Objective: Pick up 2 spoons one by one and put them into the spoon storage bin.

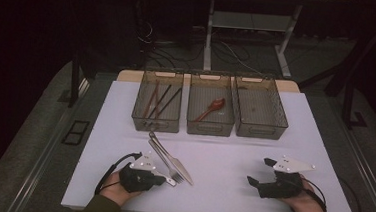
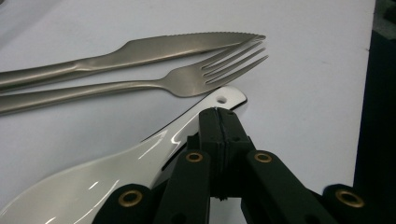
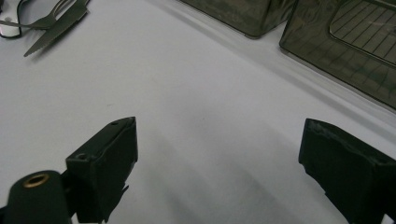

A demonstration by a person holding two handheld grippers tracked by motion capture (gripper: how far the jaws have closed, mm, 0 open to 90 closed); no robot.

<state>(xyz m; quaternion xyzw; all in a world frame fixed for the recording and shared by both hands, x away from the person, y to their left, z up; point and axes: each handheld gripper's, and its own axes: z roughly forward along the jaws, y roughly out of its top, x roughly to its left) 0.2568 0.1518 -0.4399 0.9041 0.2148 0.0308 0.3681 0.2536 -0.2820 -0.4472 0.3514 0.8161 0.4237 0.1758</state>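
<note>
Left tongs pinch a white spoon (right tongs wide, idle); fork, knife unsorted lower left.

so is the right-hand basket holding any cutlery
No, the right-hand basket shows a bare mesh floor, while the middle basket holds a red spoon.

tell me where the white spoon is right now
The white spoon lies on the table's near-left part, its handle pinched in the shut left gripper, just beside the fork and knife.
</note>
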